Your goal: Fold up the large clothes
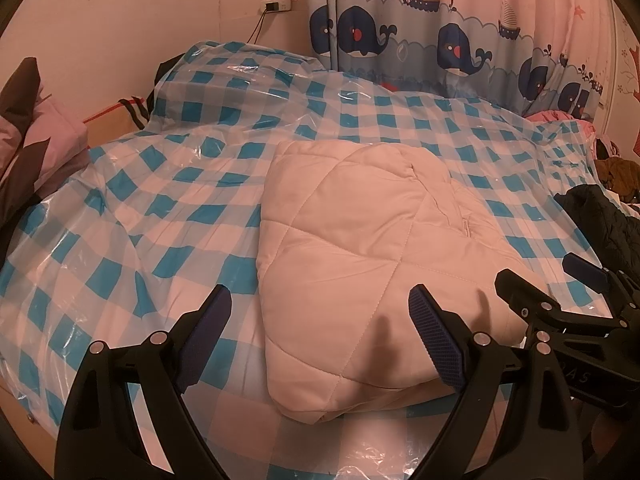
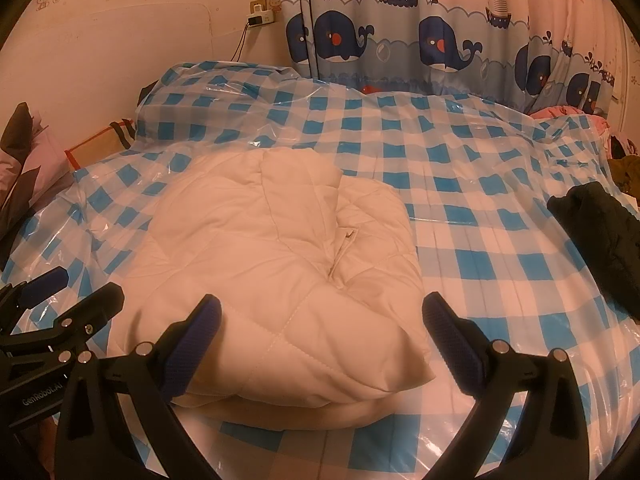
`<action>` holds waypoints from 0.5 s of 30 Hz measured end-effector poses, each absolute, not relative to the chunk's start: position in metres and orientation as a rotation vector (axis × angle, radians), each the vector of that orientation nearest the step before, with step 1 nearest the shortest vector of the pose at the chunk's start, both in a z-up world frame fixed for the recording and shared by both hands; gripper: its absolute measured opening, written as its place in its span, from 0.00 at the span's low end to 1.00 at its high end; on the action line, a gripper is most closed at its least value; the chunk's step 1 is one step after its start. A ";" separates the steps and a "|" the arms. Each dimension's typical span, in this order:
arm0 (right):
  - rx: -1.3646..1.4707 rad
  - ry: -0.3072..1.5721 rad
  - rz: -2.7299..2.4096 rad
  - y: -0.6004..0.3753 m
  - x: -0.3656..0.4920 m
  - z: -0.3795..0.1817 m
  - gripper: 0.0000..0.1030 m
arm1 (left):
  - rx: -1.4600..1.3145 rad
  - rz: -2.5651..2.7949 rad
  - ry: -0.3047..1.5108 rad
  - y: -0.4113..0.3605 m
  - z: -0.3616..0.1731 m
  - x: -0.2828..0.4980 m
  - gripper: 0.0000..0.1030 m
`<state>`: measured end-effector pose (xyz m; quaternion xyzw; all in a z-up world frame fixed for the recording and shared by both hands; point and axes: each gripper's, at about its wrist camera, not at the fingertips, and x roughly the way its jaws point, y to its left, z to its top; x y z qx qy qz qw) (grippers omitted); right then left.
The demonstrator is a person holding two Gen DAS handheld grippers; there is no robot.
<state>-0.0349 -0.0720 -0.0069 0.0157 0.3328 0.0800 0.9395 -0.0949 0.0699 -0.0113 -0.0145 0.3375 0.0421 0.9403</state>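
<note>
A white quilted puffer jacket (image 1: 360,248) lies folded into a compact bundle on the blue-and-white checked plastic sheet (image 1: 160,200) that covers the bed. It also shows in the right wrist view (image 2: 280,264). My left gripper (image 1: 320,332) is open and empty, hovering just before the bundle's near left edge. My right gripper (image 2: 320,340) is open and empty, straddling the bundle's near edge. The right gripper also shows at the right of the left wrist view (image 1: 552,292), and the left gripper at the left of the right wrist view (image 2: 76,292).
A dark garment (image 2: 600,232) lies at the bed's right edge. Pink and brown pillows (image 1: 28,152) sit at the left. A whale-print curtain (image 2: 440,40) hangs behind the bed. A brown item (image 1: 620,172) lies at the far right.
</note>
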 end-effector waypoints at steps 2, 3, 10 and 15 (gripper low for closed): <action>0.032 0.679 0.163 -0.072 -0.035 -0.007 0.94 | -0.029 0.086 0.689 0.070 -0.011 -0.095 0.84; 0.032 0.679 0.163 -0.072 -0.035 -0.007 0.94 | -0.029 0.086 0.689 0.070 -0.011 -0.095 0.84; 0.030 0.678 0.161 -0.074 -0.035 -0.007 0.94 | -0.029 0.086 0.689 0.070 -0.011 -0.095 0.84; 0.029 0.678 0.163 -0.074 -0.035 -0.007 0.94 | -0.031 0.085 0.689 0.070 -0.011 -0.095 0.84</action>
